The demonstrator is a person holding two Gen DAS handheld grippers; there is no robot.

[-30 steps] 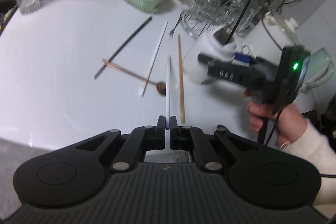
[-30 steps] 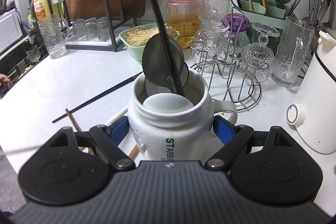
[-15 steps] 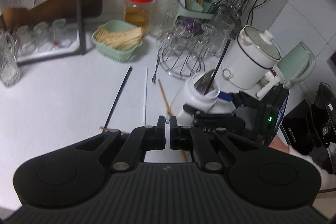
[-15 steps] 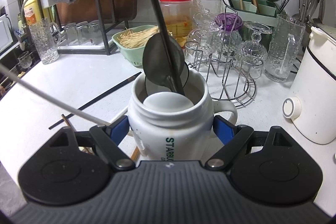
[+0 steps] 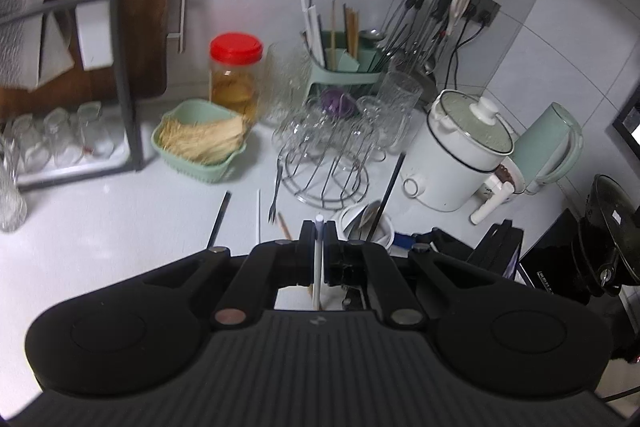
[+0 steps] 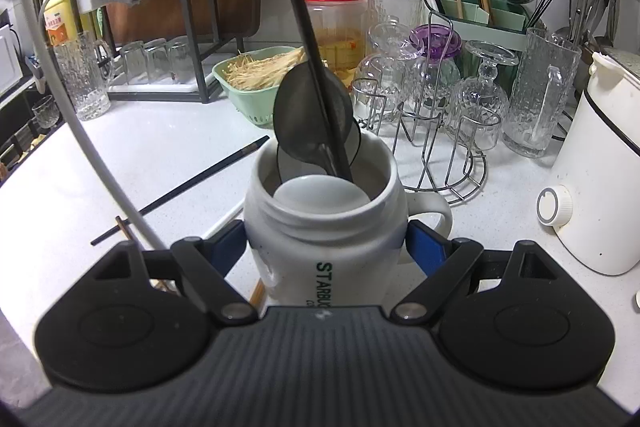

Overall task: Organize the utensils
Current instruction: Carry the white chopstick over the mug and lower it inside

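My left gripper (image 5: pixel 319 227) is shut on a white chopstick (image 5: pixel 318 263), lifted above the counter and standing nearly upright between the fingers. The right wrist view shows that chopstick (image 6: pixel 88 143) as a long white bar at the left. My right gripper (image 6: pixel 326 243) is shut on a white mug (image 6: pixel 324 223), which stands on the counter and holds spoons and a black chopstick (image 6: pixel 308 47). The mug (image 5: pixel 362 227) sits just right of my left fingertips. On the counter lie a black chopstick (image 5: pixel 218 223), a white chopstick (image 5: pixel 258 215), a small fork (image 5: pixel 274 195) and a wooden chopstick (image 5: pixel 284 221).
A green utensil holder (image 5: pixel 344 75) with chopsticks stands at the back wall. In front of it is a wire rack of glasses (image 5: pixel 332 151). A green basket (image 5: pixel 200 143), a red-lidded jar (image 5: pixel 236 75) and a dish rack (image 5: pixel 120 67) are left; a white cooker (image 5: pixel 460 155) is right.
My left gripper has risen off the counter with the white chopstick and tipped up toward the back wall. The right gripper and mug have stayed put.
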